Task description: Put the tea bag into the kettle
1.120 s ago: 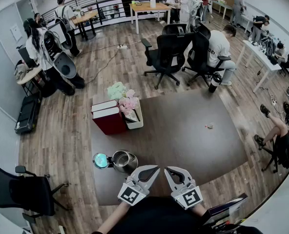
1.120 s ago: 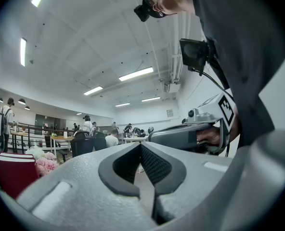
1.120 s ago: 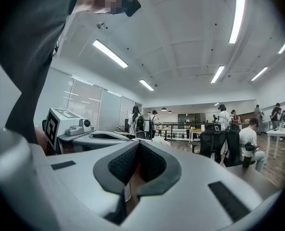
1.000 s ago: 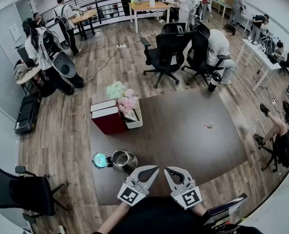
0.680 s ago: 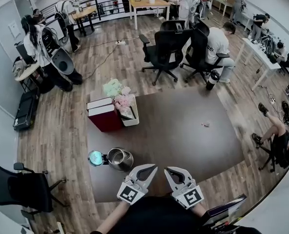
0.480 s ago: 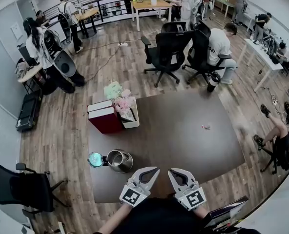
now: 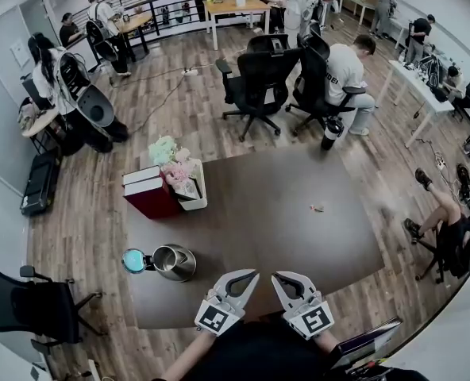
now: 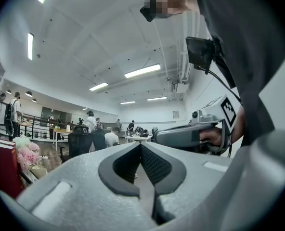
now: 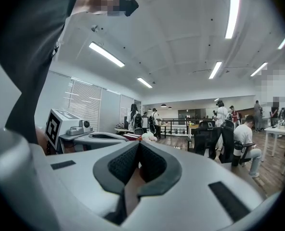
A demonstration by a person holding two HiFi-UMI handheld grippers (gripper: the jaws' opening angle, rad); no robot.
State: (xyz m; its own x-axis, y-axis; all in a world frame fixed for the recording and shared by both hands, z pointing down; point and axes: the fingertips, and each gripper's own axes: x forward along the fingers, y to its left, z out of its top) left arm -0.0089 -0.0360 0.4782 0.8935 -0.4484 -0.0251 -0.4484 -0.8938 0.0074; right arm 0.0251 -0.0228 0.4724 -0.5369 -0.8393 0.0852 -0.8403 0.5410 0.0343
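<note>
Inspection finds the left gripper (image 7: 252, 274) and right gripper (image 7: 275, 277) side by side at the near edge of the table (image 7: 283, 236), both pointing level and away from the person. The left gripper view shows the left gripper (image 8: 140, 145) with its jaws closed tip to tip and nothing between them. The right gripper view shows the same for the right gripper (image 9: 138, 144): jaws together and empty. The tea bag (image 7: 317, 208) lies flat on the table toward the far right, well apart from both grippers. The kettle (image 7: 174, 262) stands upright at the near left of the table, its top open, with a round bluish lid (image 7: 133, 260) at its left side. Books (image 7: 149, 197) and flowers (image 7: 169, 159) occupy the far left corner.
</note>
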